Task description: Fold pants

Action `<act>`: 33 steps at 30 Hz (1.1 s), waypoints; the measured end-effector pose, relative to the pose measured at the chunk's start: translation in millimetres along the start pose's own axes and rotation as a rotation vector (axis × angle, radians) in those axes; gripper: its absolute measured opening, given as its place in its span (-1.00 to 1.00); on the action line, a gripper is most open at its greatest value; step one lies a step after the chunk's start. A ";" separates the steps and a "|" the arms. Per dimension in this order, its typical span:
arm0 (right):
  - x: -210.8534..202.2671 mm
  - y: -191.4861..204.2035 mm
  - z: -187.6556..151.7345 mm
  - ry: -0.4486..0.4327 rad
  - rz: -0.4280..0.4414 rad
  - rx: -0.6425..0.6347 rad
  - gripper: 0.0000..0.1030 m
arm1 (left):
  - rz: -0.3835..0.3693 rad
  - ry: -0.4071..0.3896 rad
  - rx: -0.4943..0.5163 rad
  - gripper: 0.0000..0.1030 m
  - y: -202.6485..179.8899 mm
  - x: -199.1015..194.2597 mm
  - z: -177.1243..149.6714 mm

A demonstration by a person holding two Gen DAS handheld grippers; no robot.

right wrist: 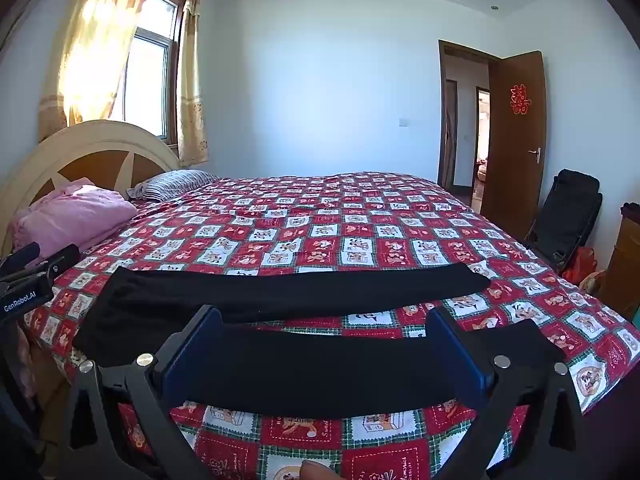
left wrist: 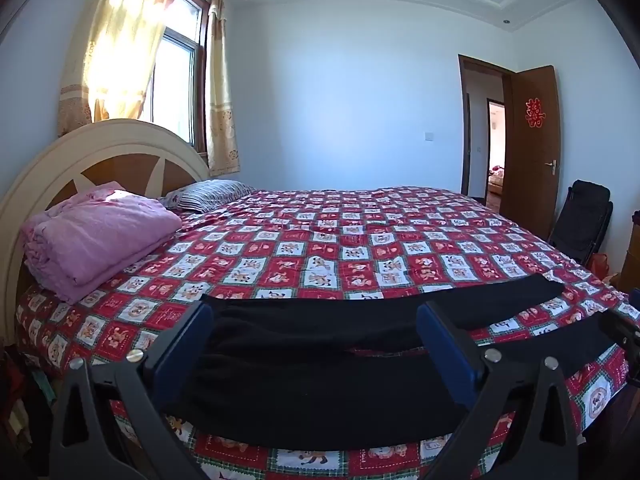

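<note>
Left gripper [right wrist: 24, 276] labelled "GenRobot.AI" beside black pants [right wrist: 280, 292].

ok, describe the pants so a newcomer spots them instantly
Start at the big bed with the red-and-white checked quilt. Along its near edge lie the pants, spread flat with legs apart. They are the only plain black item; the folded pink blanket sits by the headboard.

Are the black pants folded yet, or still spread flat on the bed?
Spread flat. The black pants lie full length along the near edge of the bed, both legs apart with quilt showing between them; no layer is doubled over.
</note>
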State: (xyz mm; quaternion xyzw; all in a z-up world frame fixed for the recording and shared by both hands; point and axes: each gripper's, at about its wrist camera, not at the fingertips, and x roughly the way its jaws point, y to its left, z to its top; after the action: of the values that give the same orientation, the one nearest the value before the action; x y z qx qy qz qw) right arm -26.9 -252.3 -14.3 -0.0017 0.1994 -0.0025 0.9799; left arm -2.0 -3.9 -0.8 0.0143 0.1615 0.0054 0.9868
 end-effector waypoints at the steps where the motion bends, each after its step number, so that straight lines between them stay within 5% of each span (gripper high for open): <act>1: -0.1 -0.1 -0.3 0.001 0.000 0.001 0.98 | -0.002 -0.001 0.005 1.00 -1.3 -1.3 -0.5; 33: 2.2 3.1 -4.1 0.012 -0.007 -0.025 0.98 | -0.003 0.028 -0.031 1.00 4.1 6.5 -0.5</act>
State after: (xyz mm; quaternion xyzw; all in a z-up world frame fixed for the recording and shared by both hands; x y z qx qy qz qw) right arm -26.5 -249.2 -18.9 -0.0145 0.2055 -0.0036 0.9785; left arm 4.0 0.3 -3.2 -0.0013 0.1752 0.0068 0.9845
